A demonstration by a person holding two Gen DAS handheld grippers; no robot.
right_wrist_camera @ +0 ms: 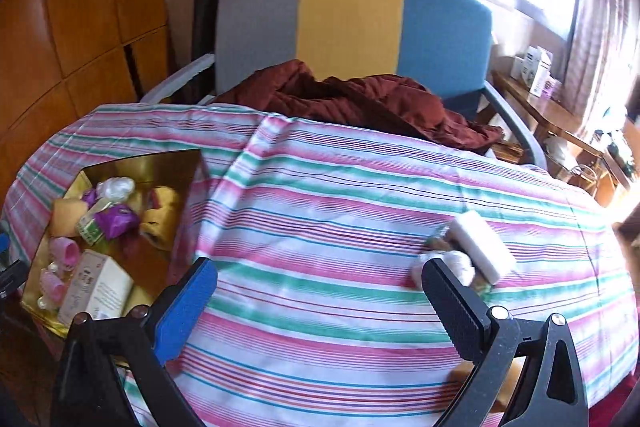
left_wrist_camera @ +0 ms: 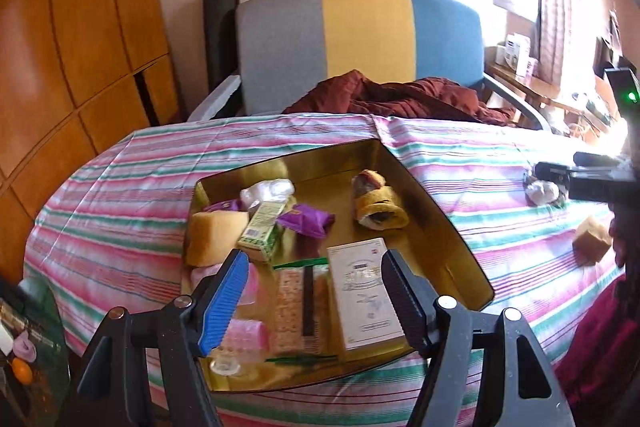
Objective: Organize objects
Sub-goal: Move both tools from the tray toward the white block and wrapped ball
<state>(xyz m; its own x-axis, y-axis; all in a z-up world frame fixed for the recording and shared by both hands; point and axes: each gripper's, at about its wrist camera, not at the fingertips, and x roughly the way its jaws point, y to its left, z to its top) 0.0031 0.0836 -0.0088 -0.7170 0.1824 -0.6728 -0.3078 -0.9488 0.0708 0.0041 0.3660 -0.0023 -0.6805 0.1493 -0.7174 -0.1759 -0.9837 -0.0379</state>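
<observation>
Black jaws with one blue pad each frame both views, and we hold both tools wide with nothing between the fingers. Our left gripper (left_wrist_camera: pixel 314 293) hangs just above the near end of the gold tray (left_wrist_camera: pixel 448 227), which sits on the striped tablecloth (left_wrist_camera: pixel 500 267) and serves as our landmark. Inside the tray, nearest us, lie a white printed box (left_wrist_camera: pixel 364 293), a clear packet with a dark strip (left_wrist_camera: pixel 300 307) whose contents we cannot make out, and pink plastic pieces (left_wrist_camera: pixel 246 337) partly hidden behind the blue pad. Further in sit a yellow sponge (left_wrist_camera: pixel 212 237) leaning over the tray's left wall, a green carton (left_wrist_camera: pixel 262 229), a purple wrapper (left_wrist_camera: pixel 306 221), a crumpled white wrapper (left_wrist_camera: pixel 266 191) and a filled pastry roll (left_wrist_camera: pixel 378 203). Our right gripper (right_wrist_camera: pixel 320 301) hovers over bare cloth well to the right of the tray, whose near corner is cut off in that view. Just past its black finger (right_wrist_camera: pixel 452 307) lie a white block (right_wrist_camera: pixel 484 247) and a crumpled white ball (right_wrist_camera: pixel 452 265), touching, with something greenish beneath them that is too blurred to tell. A tan sponge (right_wrist_camera: pixel 486 379) near that gripper is mostly hidden by its frame; in the left view it (left_wrist_camera: pixel 592 239) rests on the cloth, well right of the tray. Beyond the tray, past the table's far edge, a dark red cloth (left_wrist_camera: pixel 400 97) lies heaped on a grey, yellow and blue chair (left_wrist_camera: pixel 368 39). Glare washes out the window behind it.
</observation>
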